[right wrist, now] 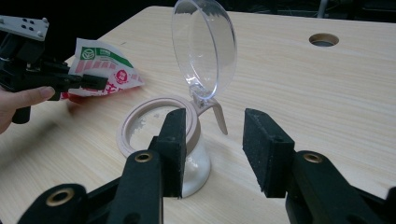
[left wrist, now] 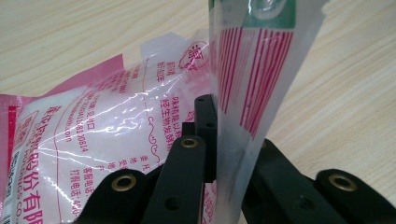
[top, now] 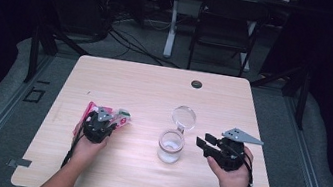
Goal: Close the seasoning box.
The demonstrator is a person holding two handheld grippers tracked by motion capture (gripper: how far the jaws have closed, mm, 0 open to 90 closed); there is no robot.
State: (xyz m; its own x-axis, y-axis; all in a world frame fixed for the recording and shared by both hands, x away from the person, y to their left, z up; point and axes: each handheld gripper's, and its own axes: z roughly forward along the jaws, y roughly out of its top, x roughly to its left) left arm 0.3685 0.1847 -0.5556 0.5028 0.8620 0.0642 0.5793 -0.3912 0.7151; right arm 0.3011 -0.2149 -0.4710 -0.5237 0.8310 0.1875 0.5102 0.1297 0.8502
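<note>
The left gripper [top: 108, 124], to the left of the jar [top: 170, 146], lies low over the table [top: 145, 85] with its jaws clamped on an edge of the plastic bag [left wrist: 116, 126]. The right gripper [right wrist: 212, 149], to the right of the jar, has its jaws apart with nothing between them. The jar's clear lid [right wrist: 204, 46] stands open, hinged upward. Some white powder lies inside the jar.

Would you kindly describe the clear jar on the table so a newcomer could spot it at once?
On the pale wooden table, look near the middle of the front half, between the person's two hands. There stands the small clear jar with white powder at its bottom. Its beige rim and its transparent hinged lid, flipped open and upright, set it apart from the flat pink-printed plastic bag to its left.
</note>
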